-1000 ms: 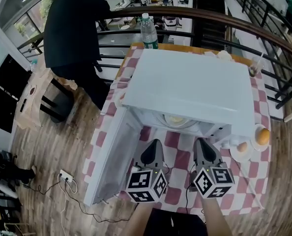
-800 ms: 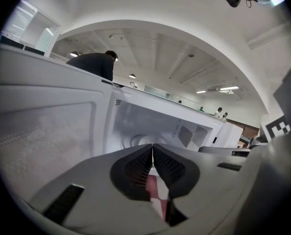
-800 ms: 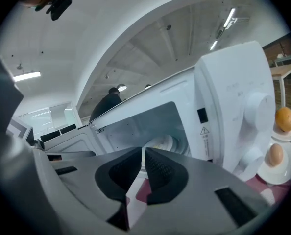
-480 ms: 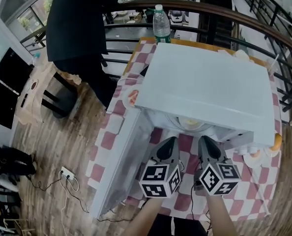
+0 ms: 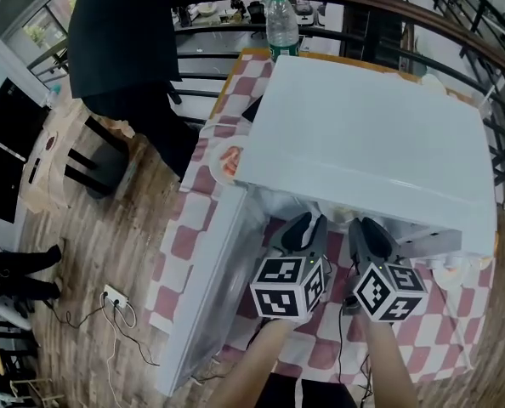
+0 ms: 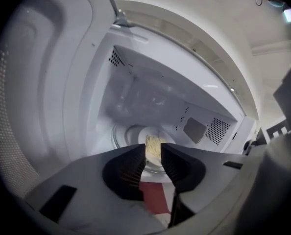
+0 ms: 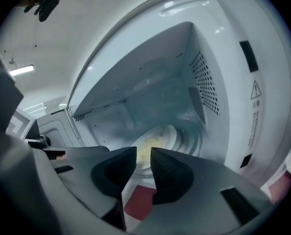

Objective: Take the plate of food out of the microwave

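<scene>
The white microwave [image 5: 367, 138] stands on the checked tablecloth with its door [image 5: 203, 291] swung open to the left. Inside, a white plate [image 6: 146, 132] of pale yellow food [image 6: 153, 144] rests on the glass turntable; the right gripper view shows the same plate [image 7: 169, 135]. My left gripper [image 5: 301, 230] and right gripper [image 5: 370, 232] point side by side into the cavity mouth, short of the plate. The jaws of both are opening, with nothing between them. In the left gripper view my left gripper [image 6: 153, 154] frames the food through its gap, as my right gripper [image 7: 143, 156] does in its own view.
A water bottle [image 5: 281, 19] stands behind the microwave. A small plate of food [image 5: 227, 161] lies at its left side, another dish [image 5: 451, 270] at its right front. A person in black [image 5: 125, 41] stands by the railing at the far left.
Both grippers have moved forward to the microwave's opening, and their jaws have spread apart. The head view has shifted closer over the microwave.
</scene>
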Demonstrator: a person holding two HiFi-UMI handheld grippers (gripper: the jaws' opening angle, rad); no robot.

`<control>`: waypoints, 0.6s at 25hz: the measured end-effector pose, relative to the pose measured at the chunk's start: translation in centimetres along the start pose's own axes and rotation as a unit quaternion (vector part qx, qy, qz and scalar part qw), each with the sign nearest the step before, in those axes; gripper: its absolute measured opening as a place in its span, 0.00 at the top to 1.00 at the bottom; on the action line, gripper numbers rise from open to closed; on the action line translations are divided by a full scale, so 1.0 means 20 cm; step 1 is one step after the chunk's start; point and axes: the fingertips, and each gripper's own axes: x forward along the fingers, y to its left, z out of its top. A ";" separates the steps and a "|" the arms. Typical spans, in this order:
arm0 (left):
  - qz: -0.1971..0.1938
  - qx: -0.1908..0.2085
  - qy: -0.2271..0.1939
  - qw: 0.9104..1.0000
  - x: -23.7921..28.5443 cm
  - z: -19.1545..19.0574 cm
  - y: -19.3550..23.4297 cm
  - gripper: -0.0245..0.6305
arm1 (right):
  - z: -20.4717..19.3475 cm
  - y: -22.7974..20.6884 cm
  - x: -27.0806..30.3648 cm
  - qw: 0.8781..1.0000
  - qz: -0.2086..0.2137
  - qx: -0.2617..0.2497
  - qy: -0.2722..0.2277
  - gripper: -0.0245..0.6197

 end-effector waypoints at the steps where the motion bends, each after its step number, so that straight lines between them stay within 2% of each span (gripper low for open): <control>1: -0.002 -0.001 0.004 1.000 0.02 -0.01 0.01 0.77 | -0.01 -0.01 0.01 1.000 -0.002 0.005 0.001 0.78; 5: -0.003 -0.012 0.012 1.000 0.08 -0.04 0.04 0.77 | -0.03 -0.04 0.06 1.000 -0.013 0.014 0.003 0.75; 10: -0.003 -0.011 0.015 1.000 0.14 -0.04 0.05 0.77 | -0.04 -0.09 0.09 0.999 -0.028 0.027 0.001 0.75; 13: -0.002 -0.013 0.016 1.000 0.17 -0.03 0.06 0.70 | -0.03 -0.12 0.10 0.999 -0.036 0.029 0.003 0.75; 15: -0.006 -0.018 0.017 1.000 0.19 -0.03 0.06 0.70 | -0.03 -0.12 0.11 0.999 -0.038 0.032 0.004 0.75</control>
